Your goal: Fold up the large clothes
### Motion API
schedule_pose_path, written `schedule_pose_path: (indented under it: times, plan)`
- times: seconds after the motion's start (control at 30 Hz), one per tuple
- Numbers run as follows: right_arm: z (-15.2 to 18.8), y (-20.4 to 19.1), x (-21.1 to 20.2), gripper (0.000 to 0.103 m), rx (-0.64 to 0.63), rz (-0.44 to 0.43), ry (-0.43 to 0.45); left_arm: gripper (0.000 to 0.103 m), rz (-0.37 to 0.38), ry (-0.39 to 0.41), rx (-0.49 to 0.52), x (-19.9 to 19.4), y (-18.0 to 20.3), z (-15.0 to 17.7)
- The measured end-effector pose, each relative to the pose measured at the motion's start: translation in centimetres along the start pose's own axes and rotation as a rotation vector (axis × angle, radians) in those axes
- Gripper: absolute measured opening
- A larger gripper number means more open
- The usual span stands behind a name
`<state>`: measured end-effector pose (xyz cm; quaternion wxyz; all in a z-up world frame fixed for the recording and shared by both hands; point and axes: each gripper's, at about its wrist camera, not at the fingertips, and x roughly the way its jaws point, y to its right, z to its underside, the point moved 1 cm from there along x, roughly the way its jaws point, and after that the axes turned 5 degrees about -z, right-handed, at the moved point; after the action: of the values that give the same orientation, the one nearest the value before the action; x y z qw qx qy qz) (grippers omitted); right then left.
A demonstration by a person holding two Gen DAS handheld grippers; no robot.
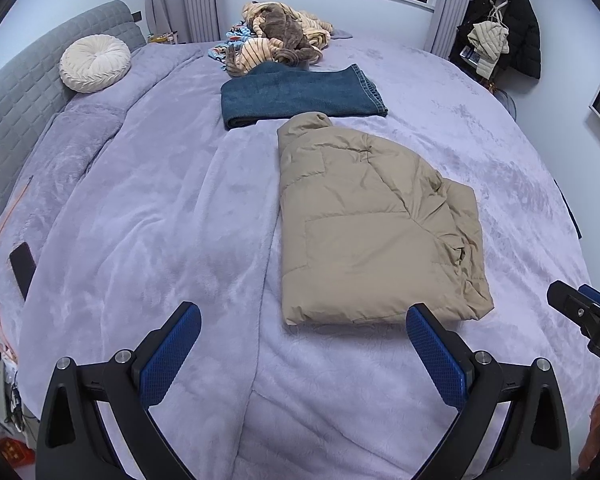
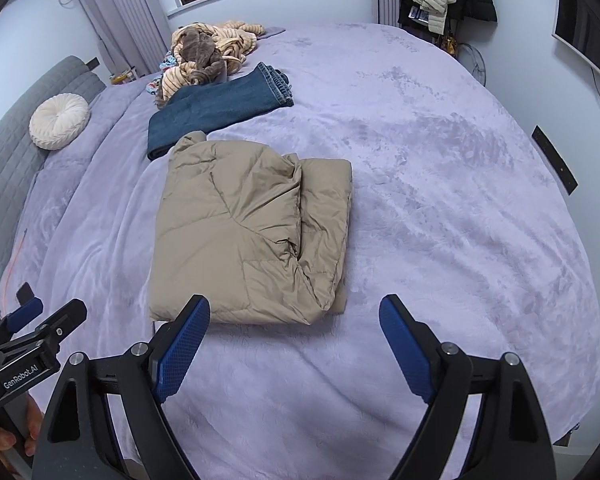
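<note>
A tan puffer jacket [image 1: 372, 224] lies folded lengthwise on the lilac blanket [image 1: 160, 220], collar away from me; it also shows in the right wrist view [image 2: 244, 232]. My left gripper [image 1: 304, 320] is open and empty, hovering just short of the jacket's near hem. My right gripper [image 2: 294, 312] is open and empty, also just short of the near hem. The right gripper shows at the right edge of the left wrist view [image 1: 580, 312], and the left gripper at the left edge of the right wrist view [image 2: 40, 320].
Folded blue jeans [image 1: 296, 96] lie beyond the jacket. A heap of striped clothes [image 1: 276, 40] sits further back. A round white cushion [image 1: 95, 63] leans on the grey headboard [image 1: 16, 104]. A black phone [image 1: 22, 268] lies at the bed's left edge.
</note>
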<state>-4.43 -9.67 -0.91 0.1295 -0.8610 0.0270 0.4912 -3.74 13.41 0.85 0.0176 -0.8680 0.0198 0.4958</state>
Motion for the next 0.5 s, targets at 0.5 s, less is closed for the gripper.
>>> schedule_pose_path:
  times: [0.5]
  plan:
    - [0.18, -0.20, -0.20, 0.089, 0.001, 0.000, 0.002, 0.103, -0.003, 0.000, -0.007, -0.49, -0.21, 0.37]
